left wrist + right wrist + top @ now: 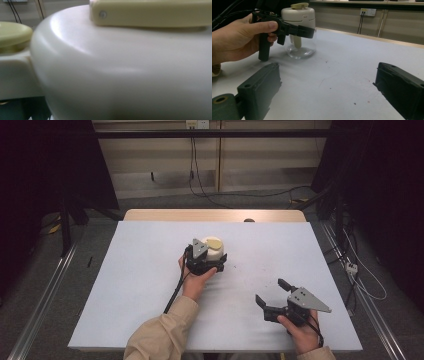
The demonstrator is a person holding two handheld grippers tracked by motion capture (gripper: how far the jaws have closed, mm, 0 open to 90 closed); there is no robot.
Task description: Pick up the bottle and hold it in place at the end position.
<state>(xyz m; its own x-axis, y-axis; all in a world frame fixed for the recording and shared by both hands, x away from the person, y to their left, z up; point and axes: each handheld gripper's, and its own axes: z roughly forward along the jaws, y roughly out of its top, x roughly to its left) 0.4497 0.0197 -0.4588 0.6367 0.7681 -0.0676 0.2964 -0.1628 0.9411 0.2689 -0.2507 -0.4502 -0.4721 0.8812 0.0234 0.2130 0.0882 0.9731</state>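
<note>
Covering most of the surface (150, 285), a pale sheet carries a dispenser jar (299, 30) near its middle, toward the far edge — white rounded top, yellowish lid, clear glass base. The left hand (196, 279) holds the left gripper (206, 255) level, jaws clamped on the jar's white top. The right gripper (272, 292) rests near the front right corner — jaws wide apart, pointing left.

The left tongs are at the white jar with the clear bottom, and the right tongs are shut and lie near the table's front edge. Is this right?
Not quite. The right tongs are open: the right gripper view shows their jaws wide apart with bare table between. The rest holds: the left tongs are at the jar.
</note>
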